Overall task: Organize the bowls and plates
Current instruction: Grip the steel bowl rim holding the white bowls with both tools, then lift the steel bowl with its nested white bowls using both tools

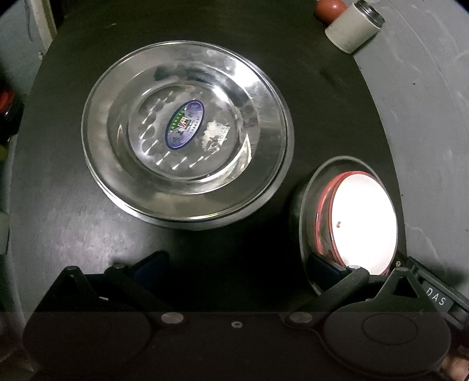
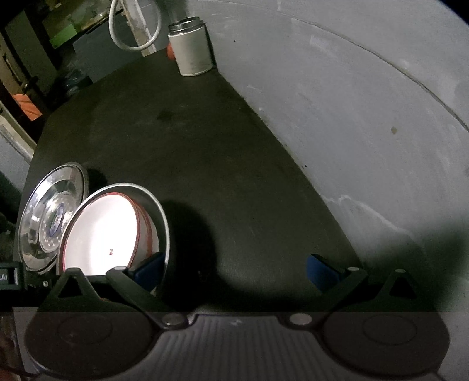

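Observation:
A stack of steel plates [image 1: 187,134] with an oval sticker lies on the dark table [image 1: 322,102]. To its right a steel bowl [image 1: 321,181] holds a red-rimmed white bowl [image 1: 366,217]. My left gripper [image 1: 239,265] is open just short of the plates, and its right finger [image 1: 325,268] overlaps the steel bowl's near edge. In the right wrist view the steel bowl [image 2: 155,217], the white bowl [image 2: 99,231] and the plates [image 2: 49,217] sit at the lower left. My right gripper [image 2: 236,269] is open, with its left finger [image 2: 149,269] at the steel bowl's rim.
A white canister with a metal lid [image 1: 354,26] [image 2: 190,47] stands at the far end of the table beside a reddish object [image 1: 328,7]. A grey wall [image 2: 351,117] runs along the table's right side. The table's left edge drops to a cluttered floor.

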A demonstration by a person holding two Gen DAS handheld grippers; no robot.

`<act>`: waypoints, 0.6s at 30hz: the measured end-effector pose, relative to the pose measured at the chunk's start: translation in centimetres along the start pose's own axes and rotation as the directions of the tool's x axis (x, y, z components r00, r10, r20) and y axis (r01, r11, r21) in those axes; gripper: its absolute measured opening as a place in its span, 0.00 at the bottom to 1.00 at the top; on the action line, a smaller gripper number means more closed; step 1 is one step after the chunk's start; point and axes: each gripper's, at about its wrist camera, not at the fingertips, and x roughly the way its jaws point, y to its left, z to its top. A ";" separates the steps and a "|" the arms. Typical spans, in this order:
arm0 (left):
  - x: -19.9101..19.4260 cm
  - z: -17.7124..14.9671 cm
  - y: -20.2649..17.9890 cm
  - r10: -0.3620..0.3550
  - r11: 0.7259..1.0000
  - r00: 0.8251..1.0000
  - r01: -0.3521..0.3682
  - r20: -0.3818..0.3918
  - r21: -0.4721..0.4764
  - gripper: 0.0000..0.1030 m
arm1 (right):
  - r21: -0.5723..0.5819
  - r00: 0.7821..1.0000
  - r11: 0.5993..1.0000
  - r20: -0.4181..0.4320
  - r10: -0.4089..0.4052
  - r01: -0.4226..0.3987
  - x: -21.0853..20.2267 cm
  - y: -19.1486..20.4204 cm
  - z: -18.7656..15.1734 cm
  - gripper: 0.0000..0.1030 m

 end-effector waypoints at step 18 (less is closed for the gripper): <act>1.2 -0.3 -4.4 -0.047 0.983 0.995 0.061 -0.084 0.173 0.93 | 0.081 0.991 0.988 -0.032 -0.133 0.135 -2.6 -1.5 -3.5 0.99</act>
